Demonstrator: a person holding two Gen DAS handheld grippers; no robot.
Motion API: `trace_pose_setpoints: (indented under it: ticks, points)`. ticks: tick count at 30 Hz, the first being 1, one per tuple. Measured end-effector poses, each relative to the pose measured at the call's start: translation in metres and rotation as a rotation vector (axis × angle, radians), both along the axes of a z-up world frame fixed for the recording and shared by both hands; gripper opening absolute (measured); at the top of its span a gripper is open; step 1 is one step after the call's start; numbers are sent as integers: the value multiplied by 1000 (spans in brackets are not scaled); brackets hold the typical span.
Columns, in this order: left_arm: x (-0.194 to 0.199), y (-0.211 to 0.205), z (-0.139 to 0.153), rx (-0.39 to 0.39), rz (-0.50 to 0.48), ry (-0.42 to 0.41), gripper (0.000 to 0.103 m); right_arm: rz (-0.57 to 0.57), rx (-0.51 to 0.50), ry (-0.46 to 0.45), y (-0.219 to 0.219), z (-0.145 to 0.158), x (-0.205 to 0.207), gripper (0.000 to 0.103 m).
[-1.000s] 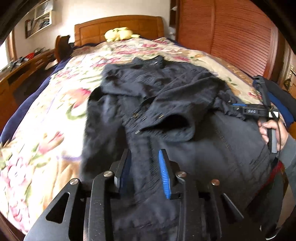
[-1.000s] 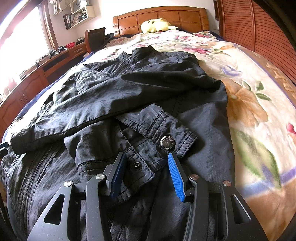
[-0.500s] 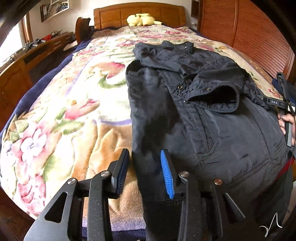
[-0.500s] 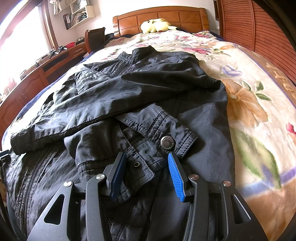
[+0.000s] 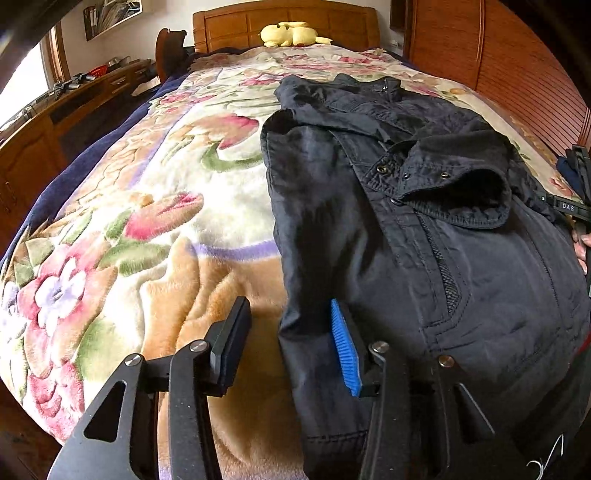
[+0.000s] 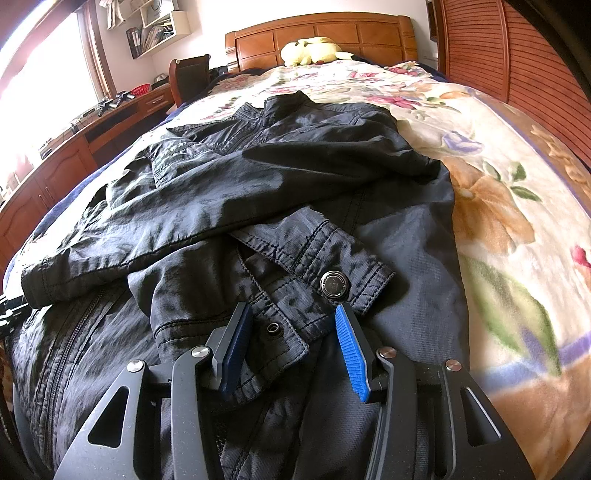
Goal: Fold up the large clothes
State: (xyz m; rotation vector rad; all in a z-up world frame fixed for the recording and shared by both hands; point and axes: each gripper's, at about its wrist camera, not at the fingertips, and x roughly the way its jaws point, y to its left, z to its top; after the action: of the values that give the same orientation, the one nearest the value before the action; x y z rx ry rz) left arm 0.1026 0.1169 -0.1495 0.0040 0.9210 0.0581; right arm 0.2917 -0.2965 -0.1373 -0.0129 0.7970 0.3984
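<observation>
A black jacket point(image 5: 406, 258) lies front up on the flowered blanket point(image 5: 147, 240), collar toward the headboard, with both sleeves folded across its chest. My left gripper point(image 5: 290, 339) straddles the jacket's left edge near the hem. Its jaws are opening: the blue pad point(image 5: 343, 347) lies against the fabric and the black finger point(image 5: 232, 332) stands off over the blanket. My right gripper point(image 6: 293, 332) is open over the jacket point(image 6: 295, 184), with a sleeve cuff point(image 6: 332, 266) and its metal snap point(image 6: 333, 284) between and just beyond the fingers. In the left wrist view that gripper point(image 5: 569, 206) shows at the right edge, held by a hand point(image 5: 581, 247).
A yellow plush toy point(image 5: 291, 33) lies by the wooden headboard point(image 6: 317, 33). A wooden desk point(image 5: 74, 110) with clutter runs along the left of the bed. Louvred wooden doors point(image 5: 517, 74) stand to the right. Bare blanket point(image 6: 517, 221) lies on both sides of the jacket.
My left gripper moved from over the jacket's middle to its left edge, sank a little, and its jaws spread wider. The right gripper and the cuff have not moved.
</observation>
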Motion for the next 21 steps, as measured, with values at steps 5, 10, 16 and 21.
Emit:
trace_pose_setpoints:
  ticks: [5,10,16,21]
  points:
    - [-2,1,0,-7,1,-11,46,2,0,15,0,0,2,51]
    - [-9,1,5,-3,-4,-4,46,12,-42,45,-2,10,-2,55]
    - [-24,4,12,-36,-12,-13,46,12,-142,25,-24,27,-40,56]
    - [-32,4,16,-52,-15,-16,46,-28,-170,49,-54,31,-78,56]
